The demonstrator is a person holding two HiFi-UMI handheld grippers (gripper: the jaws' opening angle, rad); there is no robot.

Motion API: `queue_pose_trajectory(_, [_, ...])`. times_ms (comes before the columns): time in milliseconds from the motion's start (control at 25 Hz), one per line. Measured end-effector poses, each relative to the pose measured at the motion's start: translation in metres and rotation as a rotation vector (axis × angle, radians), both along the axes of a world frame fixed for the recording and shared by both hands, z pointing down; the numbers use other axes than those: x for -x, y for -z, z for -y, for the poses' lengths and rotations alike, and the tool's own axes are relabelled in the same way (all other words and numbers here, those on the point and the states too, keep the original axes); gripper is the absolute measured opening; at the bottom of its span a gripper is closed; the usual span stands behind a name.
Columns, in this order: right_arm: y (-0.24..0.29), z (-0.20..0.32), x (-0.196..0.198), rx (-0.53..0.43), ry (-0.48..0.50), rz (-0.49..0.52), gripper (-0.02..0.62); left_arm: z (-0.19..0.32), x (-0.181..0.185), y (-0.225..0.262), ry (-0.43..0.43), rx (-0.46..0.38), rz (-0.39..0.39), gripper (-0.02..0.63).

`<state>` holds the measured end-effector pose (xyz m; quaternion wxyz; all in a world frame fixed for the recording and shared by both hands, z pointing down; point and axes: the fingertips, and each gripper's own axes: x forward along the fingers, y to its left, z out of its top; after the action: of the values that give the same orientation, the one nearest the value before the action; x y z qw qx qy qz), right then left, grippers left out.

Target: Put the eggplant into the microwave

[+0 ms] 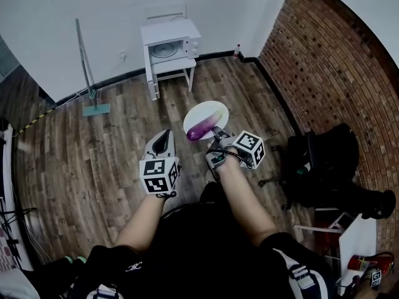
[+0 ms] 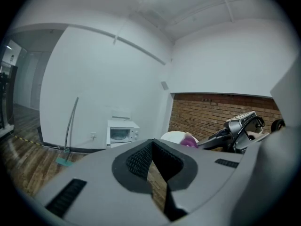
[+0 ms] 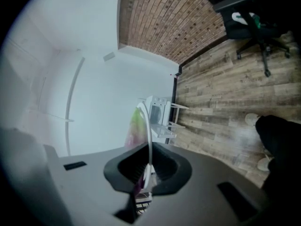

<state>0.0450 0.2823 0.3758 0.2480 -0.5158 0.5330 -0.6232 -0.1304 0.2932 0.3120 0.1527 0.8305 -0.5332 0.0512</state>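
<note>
A purple eggplant lies on a white plate, held out over the wooden floor. My right gripper is shut on the plate's near rim. In the right gripper view the plate is seen edge-on between the jaws of that gripper, with the eggplant blurred on its left side. My left gripper is beside it on the left, shut and empty. The white microwave stands against the far wall with its door closed. It also shows in the left gripper view, microwave, beyond the left gripper.
The microwave sits on a small white table. A long-handled mop leans on the wall to its left. A brick wall runs along the right, with a black office chair in front of it. A small bottle stands in the corner.
</note>
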Motion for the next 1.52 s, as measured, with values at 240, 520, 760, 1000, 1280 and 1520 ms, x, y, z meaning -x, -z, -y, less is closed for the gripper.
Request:
queue_pose_trajectory(240, [-0.01,0.065,-0.016,0.005,0.029,0.013,0.026,0.059,-0.012,-0.009,0.031,0.014,0.03,0.0])
queue_pose_trajectory(520, [0.006,0.164,-0.045,-0.024,0.106,0.01,0.026,0.151,-0.047,0.01,0.084,-0.006,0.04,0.0])
queue_pose_trajectory(760, [0.004,0.23,-0.076,-0.009,0.161,0.007,0.026,0.213,-0.087,0.011,0.122,0.001,0.049,0.0])
queue_pose_trajectory(1000, [-0.006,0.277,-0.094,0.013,0.214,0.0,0.026,0.259,-0.109,0.007,0.169,0.012,0.047,0.0])
queue_pose_trajectory(1280, [-0.016,0.317,-0.095,0.035,0.246,0.008,0.026,0.292,-0.111,-0.006,0.201,0.042,0.063,0.0])
queue_pose_trajectory(1520, [-0.031,0.352,-0.082,0.06,0.275,0.001,0.026,0.333,-0.101,-0.016,0.214,0.054,0.055,0.0])
